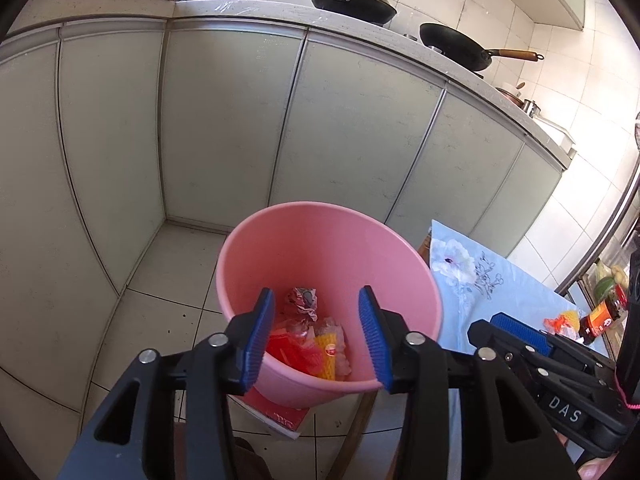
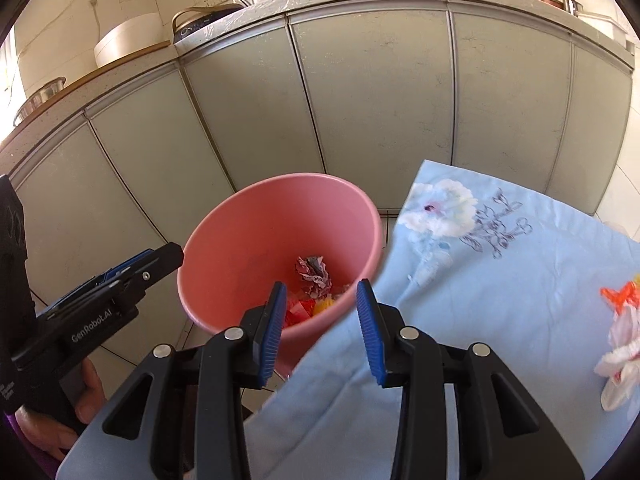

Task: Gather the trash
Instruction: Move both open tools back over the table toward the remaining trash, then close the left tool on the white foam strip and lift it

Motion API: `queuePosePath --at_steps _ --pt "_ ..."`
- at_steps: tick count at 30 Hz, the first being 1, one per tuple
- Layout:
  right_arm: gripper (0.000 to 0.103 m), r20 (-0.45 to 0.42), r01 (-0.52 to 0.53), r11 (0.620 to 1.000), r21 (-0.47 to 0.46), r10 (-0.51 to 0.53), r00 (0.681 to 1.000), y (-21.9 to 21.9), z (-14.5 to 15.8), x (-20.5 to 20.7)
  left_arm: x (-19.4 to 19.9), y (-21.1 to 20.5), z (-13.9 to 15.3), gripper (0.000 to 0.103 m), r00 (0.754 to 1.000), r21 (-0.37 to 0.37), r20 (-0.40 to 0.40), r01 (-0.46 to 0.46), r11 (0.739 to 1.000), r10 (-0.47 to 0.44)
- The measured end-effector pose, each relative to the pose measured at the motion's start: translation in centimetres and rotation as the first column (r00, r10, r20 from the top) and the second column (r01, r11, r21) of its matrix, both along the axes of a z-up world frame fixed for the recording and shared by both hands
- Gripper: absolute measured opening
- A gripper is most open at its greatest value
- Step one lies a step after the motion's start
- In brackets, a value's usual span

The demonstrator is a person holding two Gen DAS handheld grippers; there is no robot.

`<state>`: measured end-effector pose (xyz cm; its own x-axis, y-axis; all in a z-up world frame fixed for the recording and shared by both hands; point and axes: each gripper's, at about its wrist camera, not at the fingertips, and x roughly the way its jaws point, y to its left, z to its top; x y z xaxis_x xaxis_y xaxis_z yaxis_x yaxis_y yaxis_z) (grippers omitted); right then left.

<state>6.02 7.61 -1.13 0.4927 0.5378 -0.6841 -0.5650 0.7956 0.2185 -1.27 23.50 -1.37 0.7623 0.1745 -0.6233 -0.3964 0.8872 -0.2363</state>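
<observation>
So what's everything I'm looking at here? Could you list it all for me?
bin: one, pink, on the tiled floor beside the table
trash in bin: several crumpled wrappers, red, yellow, clear and printed, at the bottom
tablecloth: one, light blue with flowers, over the table right of the bin
trash on table: a few pieces, orange and white, near the right edge
jar: one, red-labelled, at the table's far end
cabinets: a row, pale grey-green, behind the bin
pans: two, black, on the counter
left gripper: black with blue pads, open, empty, above the bin
right gripper: same, open, empty, over the bin's edge
</observation>
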Motion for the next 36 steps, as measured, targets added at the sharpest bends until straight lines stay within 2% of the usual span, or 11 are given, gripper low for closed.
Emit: queuePosePath --at_steps 7,13,18,21,25,28,34,36 --pt "0.037 0.005 0.057 0.998 -0.008 -0.057 0.998 -4.4 0.1 -1.8 -0.4 -2.9 1.5 0.046 0.997 0.021 0.022 0.069 0.997 -0.069" --pt "0.037 0.027 0.147 0.989 -0.022 -0.147 0.989 -9.3 0.1 -3.1 0.0 -6.5 2.5 0.046 0.983 0.040 0.035 0.181 0.983 -0.182" --pt "0.037 0.069 0.232 0.972 -0.046 -0.229 0.971 -13.4 0.0 -4.1 1.0 -10.1 3.0 0.046 0.956 0.041 0.034 0.291 0.956 -0.293" --pt "0.037 0.088 0.317 0.947 -0.044 -0.312 0.946 -17.0 -0.1 -4.1 1.7 -12.3 3.1 0.046 0.932 0.037 0.030 0.360 0.932 -0.361" --pt "0.037 0.054 0.405 0.914 -0.026 -0.403 0.913 -20.9 -0.9 -3.4 3.3 -15.6 2.8 0.046 0.881 0.042 0.019 0.472 0.881 -0.473" --pt "0.037 0.026 0.448 0.894 -0.016 -0.448 0.894 -23.2 -1.7 -3.3 4.9 -18.5 2.2 0.046 0.832 0.040 -0.002 0.555 0.831 -0.555" --pt "0.037 0.011 0.481 0.877 -0.022 -0.481 0.877 -25.6 -2.9 -3.5 8.4 -24.3 0.6 0.046 0.709 0.017 -0.040 0.706 0.708 -0.705" --pt "0.037 0.007 0.489 0.872 -0.025 -0.489 0.873 -26.0 -3.1 -3.4 9.5 -25.6 0.3 0.046 0.677 0.022 -0.050 0.735 0.677 -0.734"
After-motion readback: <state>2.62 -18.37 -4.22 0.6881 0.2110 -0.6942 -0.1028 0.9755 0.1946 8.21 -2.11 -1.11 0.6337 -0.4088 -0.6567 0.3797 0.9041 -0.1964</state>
